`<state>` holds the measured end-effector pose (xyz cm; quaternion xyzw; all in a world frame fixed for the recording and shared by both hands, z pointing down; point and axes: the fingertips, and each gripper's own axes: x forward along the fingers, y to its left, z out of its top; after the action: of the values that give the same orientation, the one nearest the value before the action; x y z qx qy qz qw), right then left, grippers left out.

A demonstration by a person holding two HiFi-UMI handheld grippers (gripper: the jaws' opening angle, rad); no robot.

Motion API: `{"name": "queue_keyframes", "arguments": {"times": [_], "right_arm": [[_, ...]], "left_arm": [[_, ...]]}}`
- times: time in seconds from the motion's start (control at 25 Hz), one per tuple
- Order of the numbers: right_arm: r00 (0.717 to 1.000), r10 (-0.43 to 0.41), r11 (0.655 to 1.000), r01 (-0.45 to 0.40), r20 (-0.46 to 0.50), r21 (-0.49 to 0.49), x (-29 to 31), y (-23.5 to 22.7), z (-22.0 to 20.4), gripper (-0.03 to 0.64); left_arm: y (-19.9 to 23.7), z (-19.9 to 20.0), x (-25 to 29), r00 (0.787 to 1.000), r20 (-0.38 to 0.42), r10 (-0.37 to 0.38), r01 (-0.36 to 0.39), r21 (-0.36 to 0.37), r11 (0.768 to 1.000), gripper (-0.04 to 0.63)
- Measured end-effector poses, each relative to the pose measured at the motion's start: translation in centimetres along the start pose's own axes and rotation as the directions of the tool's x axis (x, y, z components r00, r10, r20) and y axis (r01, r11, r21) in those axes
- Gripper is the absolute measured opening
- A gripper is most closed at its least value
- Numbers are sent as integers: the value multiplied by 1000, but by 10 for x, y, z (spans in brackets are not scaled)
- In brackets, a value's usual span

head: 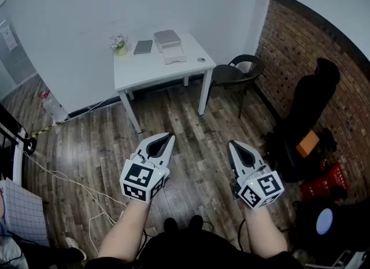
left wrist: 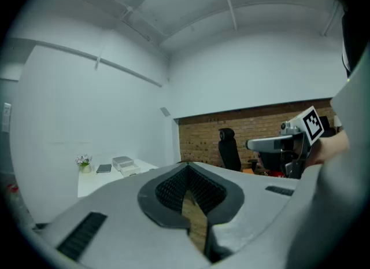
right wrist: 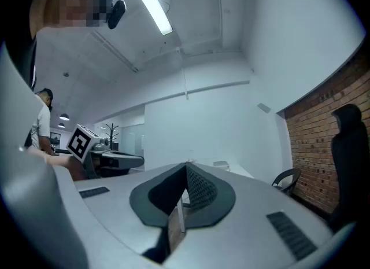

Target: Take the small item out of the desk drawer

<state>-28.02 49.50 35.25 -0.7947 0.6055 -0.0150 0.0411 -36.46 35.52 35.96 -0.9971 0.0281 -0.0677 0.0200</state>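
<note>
A white desk (head: 151, 70) stands against the far wall, well ahead of both grippers. On it sits a small grey and white drawer unit (head: 168, 44) whose bottom drawer juts out a little. The unit also shows far off in the left gripper view (left wrist: 123, 162). What lies in the drawer is hidden. My left gripper (head: 168, 137) is shut and empty, held over the wood floor; in its own view its jaws (left wrist: 186, 167) meet at the tips. My right gripper (head: 233, 144) is likewise shut and empty, with its jaws (right wrist: 186, 166) pressed together.
On the desk are a small flower pot (head: 119, 44), a dark notebook (head: 143, 47) and a small round object (head: 200, 60). A dark chair (head: 234, 74) stands right of the desk. A black office chair (head: 309, 103) and red crate (head: 324, 183) line the brick wall. White cables (head: 63, 178) trail on the floor.
</note>
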Motion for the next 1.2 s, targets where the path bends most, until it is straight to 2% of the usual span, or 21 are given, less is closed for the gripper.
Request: {"name": "queue_keyframes", "arguments": {"times": [0.12, 0.4, 0.64, 0.88, 1.04, 1.2], "right_arm": [[999, -31, 1000, 31, 8, -2, -6, -15, 3, 0], [999, -49, 998, 49, 13, 31, -24, -42, -1, 0], [999, -18, 1000, 17, 50, 16, -46, -46, 10, 2], [998, 1, 999, -3, 63, 37, -56, -52, 12, 2], [998, 5, 999, -8, 57, 53, -50, -56, 8, 2], [999, 8, 999, -10, 39, 50, -31, -61, 0, 2]], "left_arm": [[-9, 8, 3, 999, 35, -11, 12, -29, 1000, 11], [-8, -16, 5, 999, -6, 48, -48, -82, 995, 11], [-26, -17, 10, 998, -12, 62, -62, -70, 996, 11], [-44, -13, 23, 999, -17, 31, -32, -46, 998, 11], [-44, -8, 38, 1000, -11, 13, -14, -37, 999, 11], [-28, -17, 58, 1000, -17, 1, -2, -59, 998, 11]]}}
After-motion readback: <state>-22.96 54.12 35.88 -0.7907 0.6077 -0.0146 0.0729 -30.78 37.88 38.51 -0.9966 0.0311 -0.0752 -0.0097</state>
